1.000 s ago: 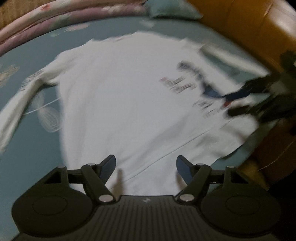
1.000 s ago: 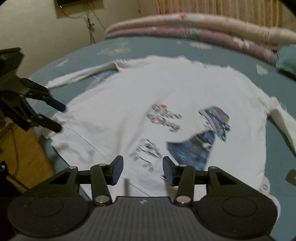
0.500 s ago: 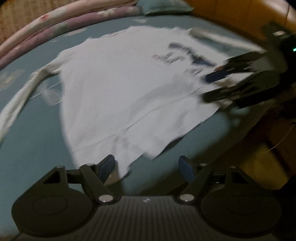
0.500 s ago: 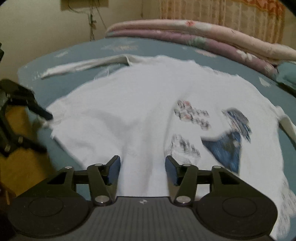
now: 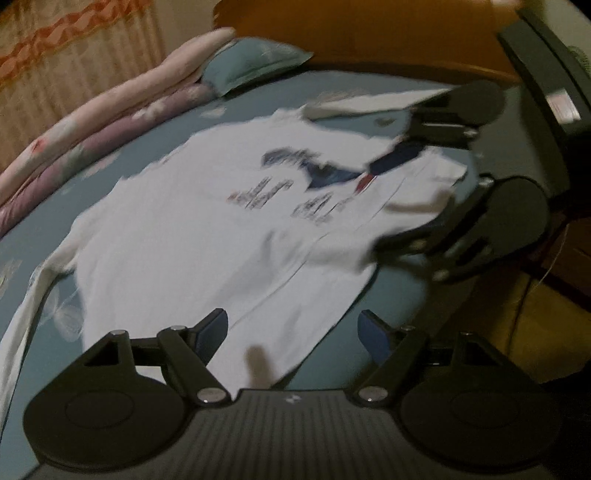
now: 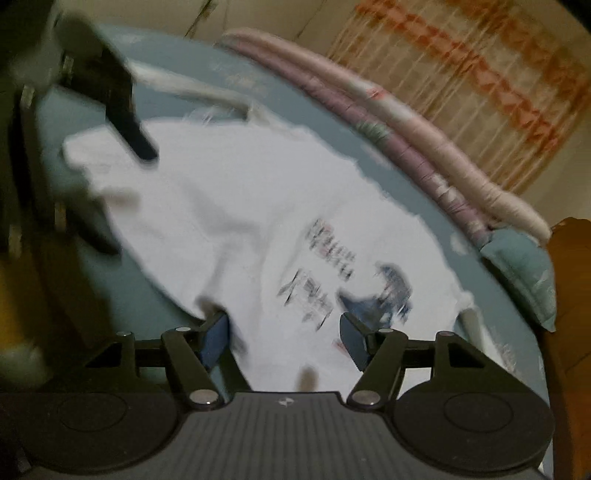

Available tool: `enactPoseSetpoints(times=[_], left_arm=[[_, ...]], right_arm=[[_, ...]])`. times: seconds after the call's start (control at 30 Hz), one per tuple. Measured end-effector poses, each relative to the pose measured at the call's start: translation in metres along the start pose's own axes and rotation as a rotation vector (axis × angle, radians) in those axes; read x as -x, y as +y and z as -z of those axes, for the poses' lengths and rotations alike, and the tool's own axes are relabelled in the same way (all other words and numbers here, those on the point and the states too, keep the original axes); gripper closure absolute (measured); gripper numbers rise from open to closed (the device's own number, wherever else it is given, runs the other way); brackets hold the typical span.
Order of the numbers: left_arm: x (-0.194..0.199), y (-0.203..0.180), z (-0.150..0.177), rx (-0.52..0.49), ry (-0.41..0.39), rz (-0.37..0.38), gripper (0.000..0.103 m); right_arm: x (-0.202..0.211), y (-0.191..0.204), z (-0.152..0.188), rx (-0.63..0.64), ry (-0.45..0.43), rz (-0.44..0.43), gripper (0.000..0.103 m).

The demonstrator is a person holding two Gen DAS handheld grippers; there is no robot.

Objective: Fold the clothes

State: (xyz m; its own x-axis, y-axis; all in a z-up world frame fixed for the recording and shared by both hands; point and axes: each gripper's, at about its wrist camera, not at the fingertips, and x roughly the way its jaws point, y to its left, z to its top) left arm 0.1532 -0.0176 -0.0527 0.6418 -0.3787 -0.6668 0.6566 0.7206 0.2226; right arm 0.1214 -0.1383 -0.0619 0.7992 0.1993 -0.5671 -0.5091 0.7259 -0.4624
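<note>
A white long-sleeved shirt (image 5: 192,236) with a blue and grey print (image 5: 295,184) lies spread flat on a teal bed sheet (image 5: 33,243). My left gripper (image 5: 293,334) is open just above one corner of the hem, and cloth lies under its left finger. My right gripper (image 6: 284,341) is open too, low over the other end of the hem near the print (image 6: 332,258), where the shirt (image 6: 240,199) puckers beside its left finger. Each view shows the other gripper blurred: the right gripper (image 5: 391,206) straddling the hem, the left gripper (image 6: 122,192) over the far corner.
Folded pink and purple quilts (image 5: 110,110) and a teal pillow (image 5: 255,62) line the far side of the bed. A wooden headboard (image 5: 369,33) stands behind. A dark device (image 5: 546,74) sits at the right. The bed's near edge drops to a yellowish floor (image 5: 535,325).
Both grippers have swung down to opposite ends of the hem and now face each other more closely. The right gripper's fingers have spread wider. The shirt still lies flat.
</note>
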Motion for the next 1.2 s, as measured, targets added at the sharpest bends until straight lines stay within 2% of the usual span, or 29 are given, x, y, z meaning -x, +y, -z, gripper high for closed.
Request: enactPoseSetpoints(times=[0.13,0.23,0.43,0.53,0.67,0.73,0.77,0.83,0.93,1.0,1.1,1.2], left_arm=[[-0.006,0.017,-0.005,0.054,0.000,0.002,0.025],[-0.011,0.031,-0.008,0.100,0.002,0.004,0.025],[-0.020,0.060,-0.015,0.193,0.007,0.007,0.025],[-0.025,0.074,-0.019,0.240,0.009,0.008,0.025],[-0.032,0.082,-0.022,0.287,0.036,0.025,0.025],[-0.034,0.085,-0.023,0.300,0.046,0.034,0.025],[-0.036,0.087,-0.024,0.305,0.051,0.039,0.025],[-0.037,0.089,-0.024,0.316,0.058,0.045,0.025],[-0.031,0.086,-0.021,0.296,0.056,0.040,0.025],[-0.026,0.077,-0.016,0.255,0.060,0.029,0.025],[-0.021,0.051,-0.007,0.137,0.074,-0.013,0.025],[-0.018,0.020,-0.001,-0.017,0.044,-0.079,0.025]], right_arm=[[0.002,-0.023,-0.013,-0.098,-0.045,0.010,0.033],[0.001,-0.034,-0.014,-0.133,-0.047,-0.007,0.033],[0.004,-0.041,-0.005,-0.192,-0.024,-0.096,0.033],[0.015,-0.040,-0.003,-0.218,-0.066,-0.153,0.033],[0.030,-0.025,-0.006,-0.179,-0.125,-0.274,0.035],[0.028,-0.014,-0.008,-0.146,-0.116,-0.358,0.039],[0.025,-0.006,-0.009,-0.126,-0.106,-0.374,0.039],[0.014,0.007,-0.011,-0.084,-0.079,-0.344,0.040],[-0.001,0.015,-0.013,-0.049,-0.050,-0.236,0.041],[-0.005,0.011,-0.014,-0.052,-0.046,-0.199,0.042],[-0.003,0.010,-0.015,-0.055,-0.050,-0.173,0.042],[0.000,0.010,-0.016,-0.056,-0.065,-0.159,0.042]])
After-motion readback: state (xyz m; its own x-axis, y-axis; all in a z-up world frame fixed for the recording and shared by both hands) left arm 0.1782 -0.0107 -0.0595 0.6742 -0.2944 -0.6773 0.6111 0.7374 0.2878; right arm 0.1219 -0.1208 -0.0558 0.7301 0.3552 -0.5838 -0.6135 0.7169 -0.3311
